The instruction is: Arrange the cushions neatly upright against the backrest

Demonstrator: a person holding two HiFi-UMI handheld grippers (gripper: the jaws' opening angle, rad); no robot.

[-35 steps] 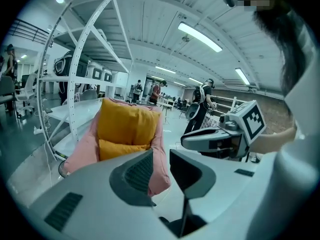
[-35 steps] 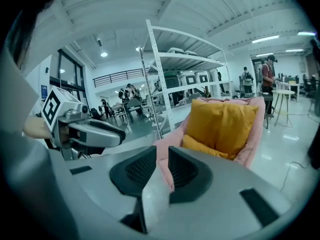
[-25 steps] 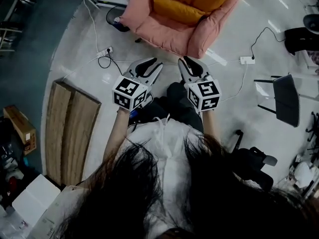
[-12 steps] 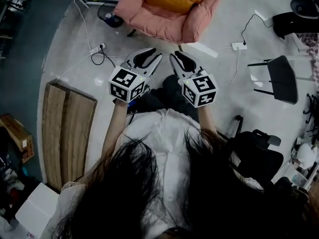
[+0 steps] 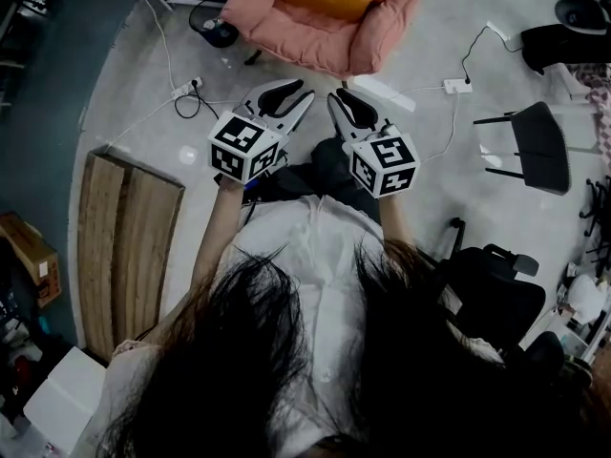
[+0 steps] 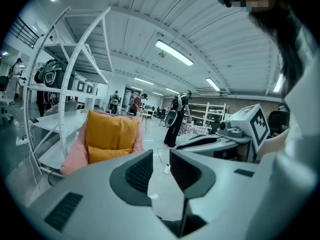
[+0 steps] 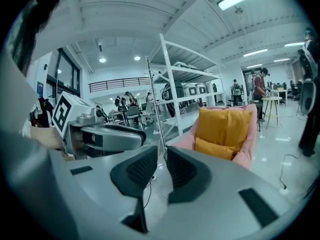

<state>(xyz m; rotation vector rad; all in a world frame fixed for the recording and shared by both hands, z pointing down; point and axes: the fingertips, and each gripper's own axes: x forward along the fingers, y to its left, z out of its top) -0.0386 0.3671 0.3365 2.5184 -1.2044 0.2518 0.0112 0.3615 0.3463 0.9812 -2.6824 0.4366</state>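
Note:
A pink armchair (image 5: 325, 36) stands on the floor ahead of me. A large orange cushion (image 6: 111, 131) stands upright against its backrest. A smaller orange cushion (image 6: 106, 154) lies in front of that one on the seat. Both cushions also show in the right gripper view, the large cushion (image 7: 225, 126) behind the small cushion (image 7: 215, 148). My left gripper (image 5: 291, 92) and right gripper (image 5: 347, 99) are held side by side in the air, well short of the chair. Each points toward it, open by a narrow gap with nothing between the jaws.
A wooden board (image 5: 129, 246) lies on the floor at the left. A power strip with cables (image 5: 186, 92) lies in front of the chair. A black chair (image 5: 539, 146) stands at the right. White shelving (image 7: 172, 94) stands beside the armchair, with people (image 6: 177, 116) further back.
Both grippers have moved a little forward toward the armchair, and the head view has shifted with them. Nothing was taken hold of.

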